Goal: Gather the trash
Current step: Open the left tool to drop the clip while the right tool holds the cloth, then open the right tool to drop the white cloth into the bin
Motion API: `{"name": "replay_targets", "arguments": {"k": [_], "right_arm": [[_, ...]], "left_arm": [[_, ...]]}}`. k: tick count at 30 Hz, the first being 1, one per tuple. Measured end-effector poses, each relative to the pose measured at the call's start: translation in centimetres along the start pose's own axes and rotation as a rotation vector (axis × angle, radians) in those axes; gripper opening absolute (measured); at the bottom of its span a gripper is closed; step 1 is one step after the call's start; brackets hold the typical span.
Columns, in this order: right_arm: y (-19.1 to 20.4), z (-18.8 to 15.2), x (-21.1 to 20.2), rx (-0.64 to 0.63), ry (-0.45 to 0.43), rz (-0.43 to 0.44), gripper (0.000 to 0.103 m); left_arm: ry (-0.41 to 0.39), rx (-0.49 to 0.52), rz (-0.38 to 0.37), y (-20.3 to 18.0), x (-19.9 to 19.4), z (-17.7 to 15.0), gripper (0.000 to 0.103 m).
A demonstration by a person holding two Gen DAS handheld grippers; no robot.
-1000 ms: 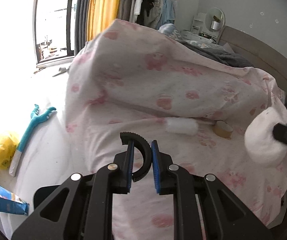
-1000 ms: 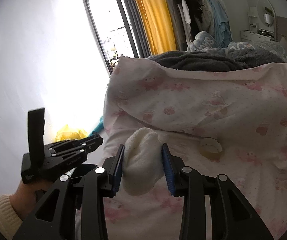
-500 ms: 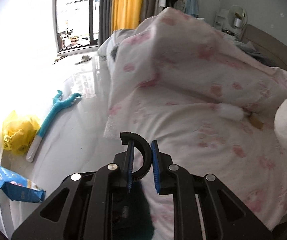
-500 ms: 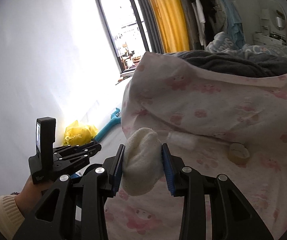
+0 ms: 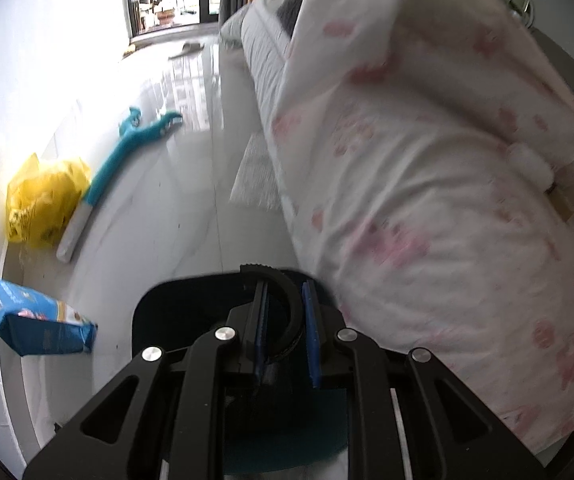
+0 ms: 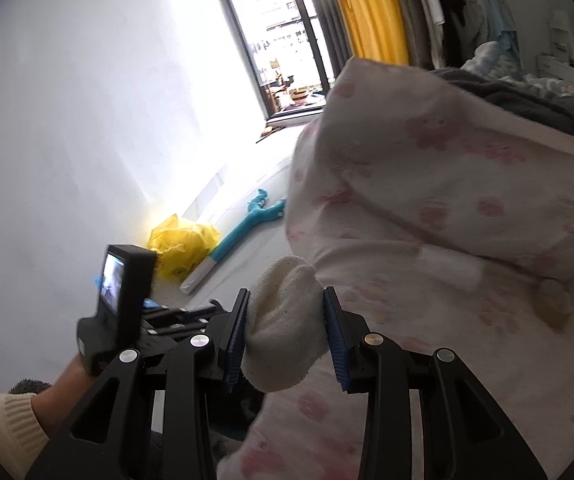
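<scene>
Both cameras swung off the bed toward the floor over the last second, so I'd guess it's drop-off time. Right claw is clamped on a white sock. Left claw pinches a black curved plastic piece over a dark bin. Blue packet print's unreadable.

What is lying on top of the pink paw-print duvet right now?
On the duvet lie a white wad and a tape roll; a grey blanket lies behind. Anything beneath stays hidden.
</scene>
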State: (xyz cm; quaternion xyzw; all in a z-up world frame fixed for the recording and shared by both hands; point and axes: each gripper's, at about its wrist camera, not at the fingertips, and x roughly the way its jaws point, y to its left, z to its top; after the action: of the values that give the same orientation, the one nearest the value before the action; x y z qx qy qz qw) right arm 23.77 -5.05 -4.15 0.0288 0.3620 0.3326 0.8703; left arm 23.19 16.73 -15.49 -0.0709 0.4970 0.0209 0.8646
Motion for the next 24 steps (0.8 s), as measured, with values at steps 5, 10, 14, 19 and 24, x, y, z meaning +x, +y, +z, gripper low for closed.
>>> {"name": "replay_targets", "arguments": {"k": [5, 10, 14, 19, 24], "right_arm": [[1.9, -0.1, 2.8, -0.014, 0.038, 0.028, 0.037], [3.6, -0.3, 5.4, -0.024, 0.069, 0.049, 0.037], [5.0, -0.5, 7.1, -0.035, 0.096, 0.061, 0.037], [6.3, -1.0, 9.3, -0.050, 0.136, 0.062, 0.037], [7.2, -1.5, 11.4, -0.052, 0.173, 0.056, 0.037]], "left_arm": [[0.084, -0.037, -0.003, 2.0, 2.1, -1.3, 0.019], [0.162, -0.078, 0.004, 4.3, 3.6, -2.7, 0.019], [0.231, -0.104, -0.003, 5.5, 4.7, -3.8, 0.019], [0.274, -0.133, 0.013, 7.2, 5.2, -4.9, 0.029], [0.243, -0.158, 0.025, 8.8, 4.1, -4.8, 0.058]]}}
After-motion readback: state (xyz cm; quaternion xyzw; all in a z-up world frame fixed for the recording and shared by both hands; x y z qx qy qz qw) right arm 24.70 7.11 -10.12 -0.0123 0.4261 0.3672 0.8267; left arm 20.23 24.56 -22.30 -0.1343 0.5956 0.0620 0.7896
